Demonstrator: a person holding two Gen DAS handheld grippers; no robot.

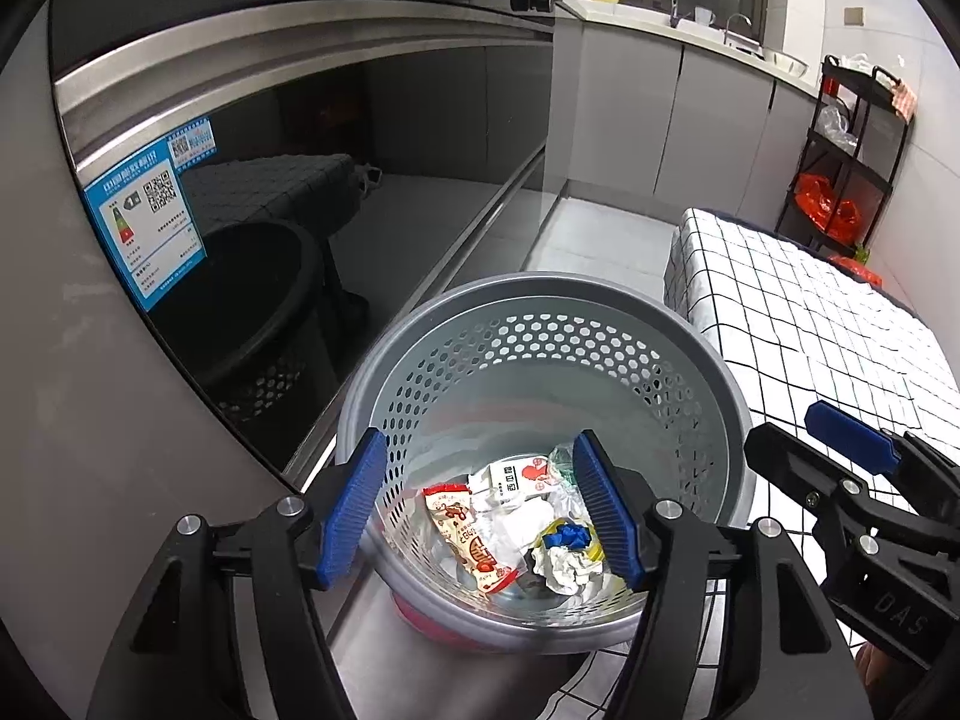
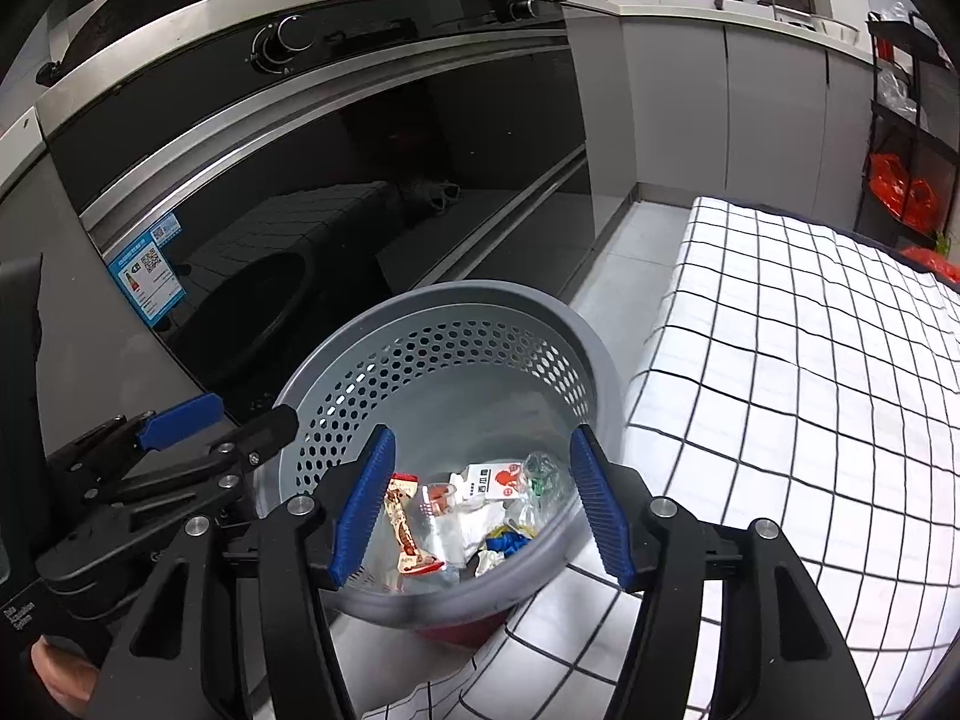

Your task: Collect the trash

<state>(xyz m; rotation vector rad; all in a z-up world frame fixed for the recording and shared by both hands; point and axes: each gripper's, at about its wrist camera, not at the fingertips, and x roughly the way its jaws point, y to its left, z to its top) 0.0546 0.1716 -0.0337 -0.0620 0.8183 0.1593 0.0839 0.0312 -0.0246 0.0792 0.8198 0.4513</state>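
Observation:
A grey perforated trash basket (image 1: 714,372) stands on the floor between the oven and a low table; it also shows in the right wrist view (image 2: 588,336). Inside lie a red snack wrapper (image 1: 465,534), a white packet (image 1: 519,477), crumpled paper (image 1: 564,567) and a blue scrap (image 1: 567,535). My left gripper (image 1: 480,507) is open and empty, held above the basket. My right gripper (image 2: 483,501) is open and empty, also above the basket. The same wrapper (image 2: 405,531) and packet (image 2: 495,480) show in the right wrist view. Each gripper shows in the other's view: the right (image 1: 798,438), the left (image 2: 222,414).
A black glass oven door (image 1: 336,192) is close on the left. A table with a black-and-white checked cloth (image 2: 810,372) is on the right. Grey cabinets (image 1: 648,120) run along the back, and a black rack with red bags (image 1: 840,180) stands at the far right.

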